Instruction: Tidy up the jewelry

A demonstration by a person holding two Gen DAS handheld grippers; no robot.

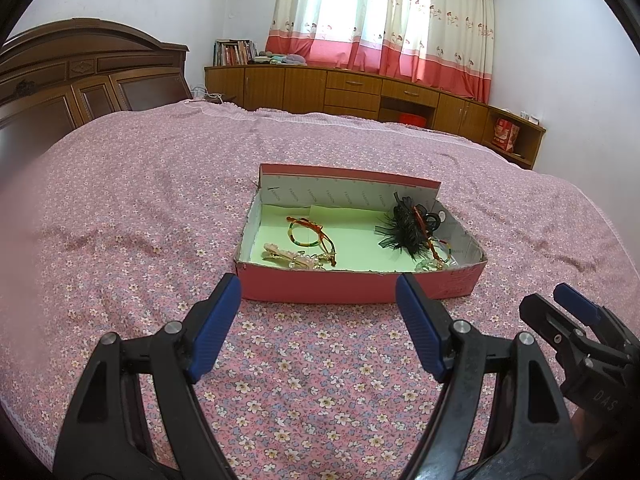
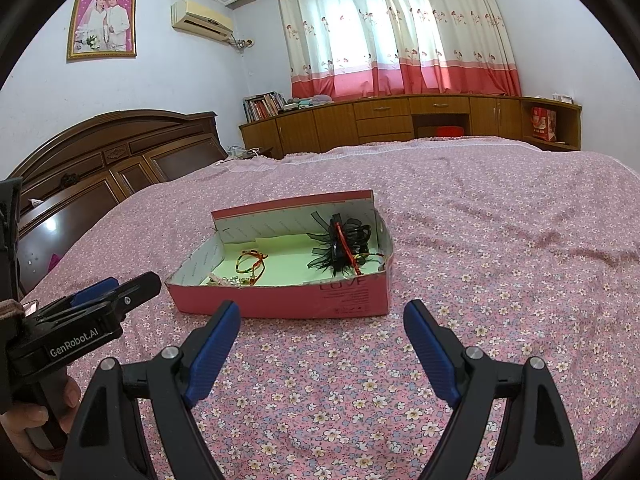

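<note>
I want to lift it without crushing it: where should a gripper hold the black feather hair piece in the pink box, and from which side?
Probably best from above, closing on the stiff red-orange clip across the top of the black feather hair piece. The feathers look soft and splay outward, and it sits close to the right wall of the pink box, leaving little side room. The right gripper is open.

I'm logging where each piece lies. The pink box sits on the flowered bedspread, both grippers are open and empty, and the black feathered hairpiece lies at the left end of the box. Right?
Not quite. The black feathered hairpiece lies at the right end of the pink box, as the left wrist view shows. The rest holds: flowered bedspread, left gripper and right gripper open, empty.
</note>
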